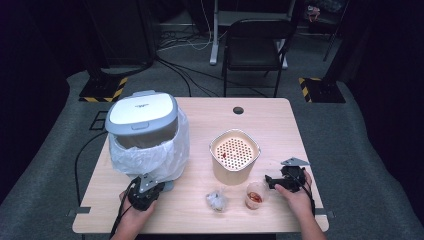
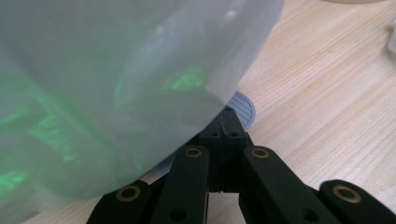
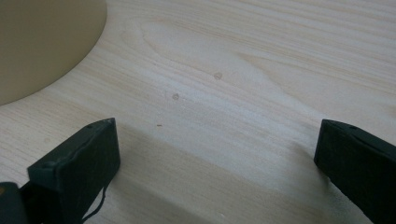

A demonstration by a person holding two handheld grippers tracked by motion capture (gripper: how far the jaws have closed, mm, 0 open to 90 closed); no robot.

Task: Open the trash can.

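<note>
Resting my closed left gripper point(image 1: 150, 192) at the bin's point(image 1: 145, 125) pedal at 9 o'clock on the bench point(image 1: 280, 130), I keep the right gripper point(image 1: 272, 182) wide beside the cup point(image 1: 254, 195); press straight down, steadily.

Each black hand-held gripper point(image 1: 145, 196) has brass-ringed linkage holes, a grey triangular plate, a trailing cable
</note>
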